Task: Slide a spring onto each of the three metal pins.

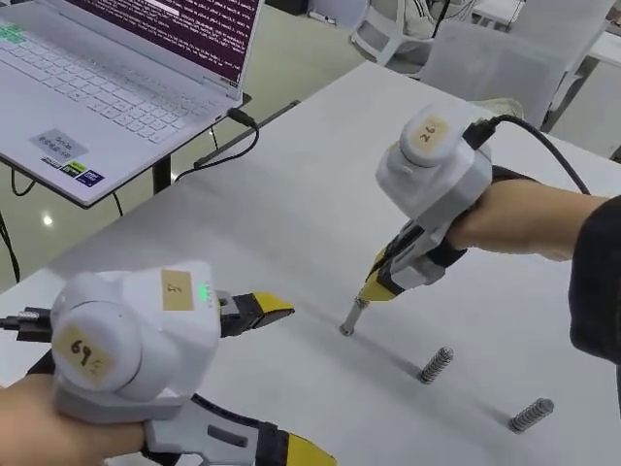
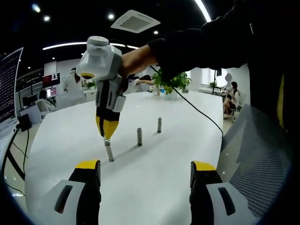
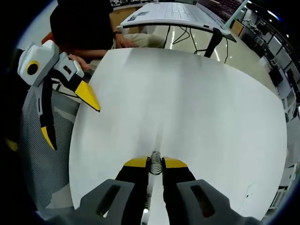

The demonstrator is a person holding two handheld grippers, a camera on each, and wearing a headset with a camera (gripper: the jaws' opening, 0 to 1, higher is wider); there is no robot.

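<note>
On the white table (image 1: 291, 214) stands a thin metal pin (image 1: 351, 320), upright. My right gripper (image 1: 376, 288) points down just above it, shut on a small spring (image 3: 155, 162) whose lower end meets the pin's top (image 2: 109, 151). To the right stand two more pins, each wearing a spring: the nearer one (image 1: 437, 364) and the farther one (image 1: 532, 415). My left gripper (image 1: 291, 381) hovers at the lower left, open, with nothing between its yellow-tipped fingers (image 2: 88, 165). It also shows at the left of the right gripper view (image 3: 61, 89).
An open laptop (image 1: 116, 78) sits on a stand past the table's far left edge, with a black cable (image 1: 228, 146) hanging beside it. A mesh chair (image 1: 505, 58) stands behind the table. The right gripper's cable (image 1: 543, 146) trails over the arm.
</note>
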